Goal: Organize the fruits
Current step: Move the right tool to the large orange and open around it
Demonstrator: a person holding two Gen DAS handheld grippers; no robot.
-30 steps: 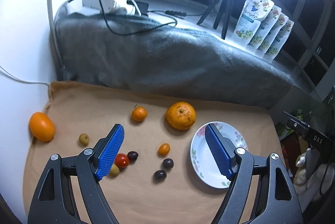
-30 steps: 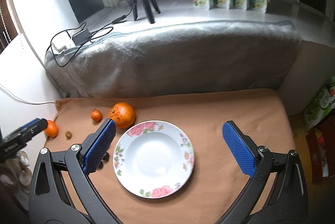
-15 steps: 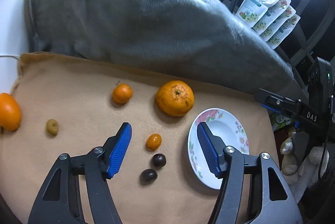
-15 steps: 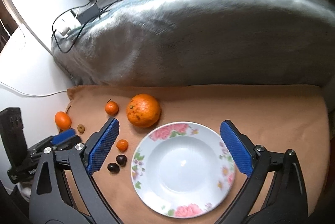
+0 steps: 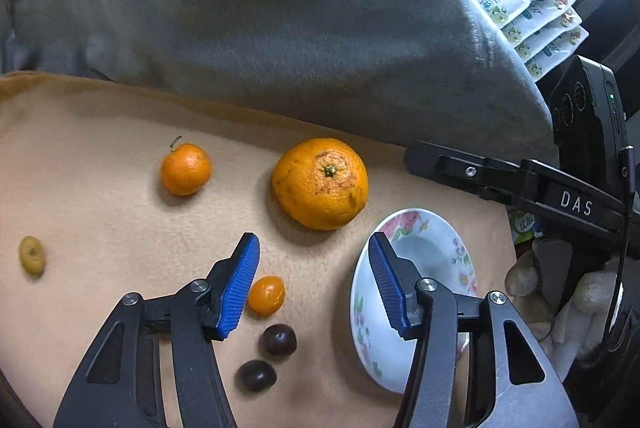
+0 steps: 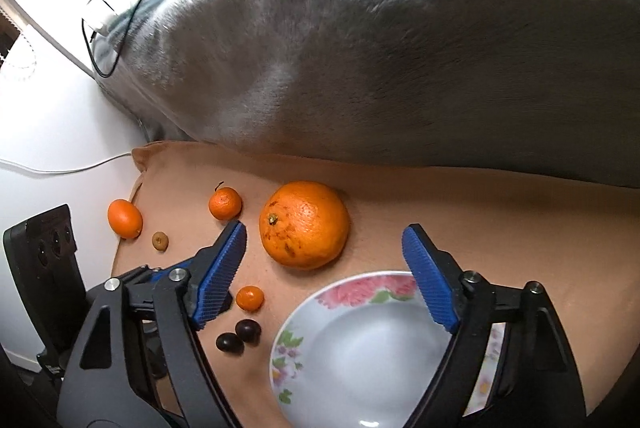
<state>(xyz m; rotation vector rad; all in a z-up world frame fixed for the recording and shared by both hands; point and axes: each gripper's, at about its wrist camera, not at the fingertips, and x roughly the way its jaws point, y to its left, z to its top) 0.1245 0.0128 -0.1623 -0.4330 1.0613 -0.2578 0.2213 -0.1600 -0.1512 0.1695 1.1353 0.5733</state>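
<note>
Plate near cloth edge; far side clear.

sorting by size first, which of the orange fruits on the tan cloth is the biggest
The large round orange with the green stem nub, lying just beyond the floral plate. It dwarfs the small stemmed mandarin, the oval orange fruit and the tiny one.

A large dimpled orange sits stem-up on the tan cloth, just beyond an empty white floral-rimmed plate. A small stemmed tangerine lies left of it; nearer, a tiny orange kumquat and two dark round grapes.
</note>
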